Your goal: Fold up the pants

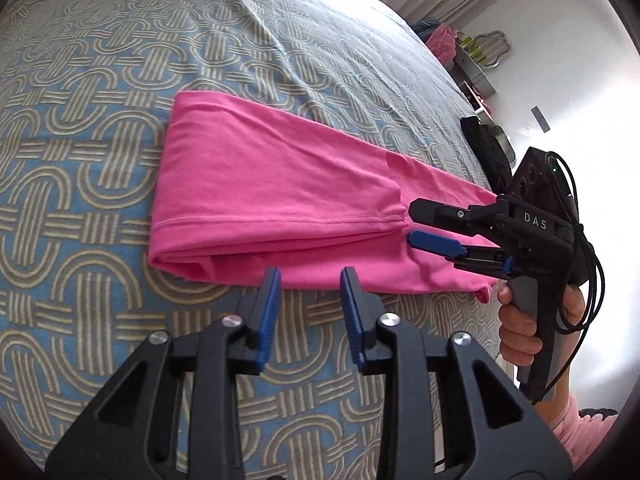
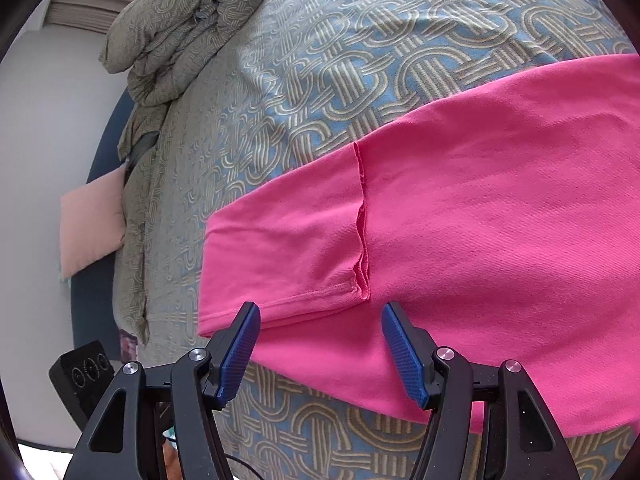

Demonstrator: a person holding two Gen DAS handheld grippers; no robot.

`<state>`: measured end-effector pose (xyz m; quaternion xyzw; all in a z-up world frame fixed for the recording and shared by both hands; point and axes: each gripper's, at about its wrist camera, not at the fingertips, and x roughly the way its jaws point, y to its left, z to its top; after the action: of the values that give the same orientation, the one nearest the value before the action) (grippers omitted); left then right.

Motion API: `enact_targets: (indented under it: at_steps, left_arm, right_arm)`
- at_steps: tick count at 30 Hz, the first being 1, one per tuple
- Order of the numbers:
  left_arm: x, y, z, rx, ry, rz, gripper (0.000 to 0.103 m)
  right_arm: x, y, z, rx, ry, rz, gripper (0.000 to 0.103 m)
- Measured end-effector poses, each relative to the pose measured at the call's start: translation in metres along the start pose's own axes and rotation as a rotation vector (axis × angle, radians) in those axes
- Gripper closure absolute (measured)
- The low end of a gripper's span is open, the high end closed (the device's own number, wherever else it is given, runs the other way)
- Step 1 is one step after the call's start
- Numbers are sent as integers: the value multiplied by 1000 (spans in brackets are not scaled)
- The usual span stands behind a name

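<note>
Bright pink pants [image 1: 280, 200] lie folded lengthwise on the bed, the folded end at the left and the narrower leg end toward the right. My left gripper [image 1: 310, 280] hovers just before their near edge, open, with nothing between its blue pads. In the left wrist view my right gripper [image 1: 414, 220] comes in from the right, held by a person's hand [image 1: 520, 328], its jaws open beside a hem seam. The right wrist view shows the right gripper [image 2: 320, 316] open above the pants [image 2: 480, 220], near the stitched hem, and nothing is pinched.
A bedspread [image 1: 100, 120] with a blue and tan loop pattern covers the bed. A rolled duvet [image 2: 180, 32] and a pale pillow [image 2: 92, 232] lie at the far end. A black device [image 2: 80, 376] sits off the bed's edge. A dark bag [image 1: 484, 140] rests by the right edge.
</note>
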<state>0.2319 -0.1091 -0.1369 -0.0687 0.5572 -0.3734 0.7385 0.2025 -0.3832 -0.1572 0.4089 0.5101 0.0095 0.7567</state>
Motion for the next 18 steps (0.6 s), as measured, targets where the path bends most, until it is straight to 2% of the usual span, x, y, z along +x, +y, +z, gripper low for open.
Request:
enact_targets:
  at_steps: [2, 5, 10, 13, 16, 18]
  left_arm:
    - [9, -4, 4, -7, 10, -37, 77]
    - [19, -6, 8, 1, 33, -54, 77]
    - [26, -14, 9, 15, 43, -80, 77]
    - [34, -13, 10, 18, 64, -63, 77]
    - [39, -3, 8, -17, 94, -62, 77]
    - [40, 4, 6, -37, 102, -61, 77]
  right_arm:
    - [-2, -4, 3, 27, -8, 14, 38]
    - [-4, -10, 11, 59, -17, 36, 37]
    - [4, -12, 20, 38, 15, 64, 35]
    - [17, -14, 23, 57, 54, 113, 33]
    - [22, -13, 26, 59, 61, 160, 25]
    - [26, -14, 32, 67, 67, 199, 24]
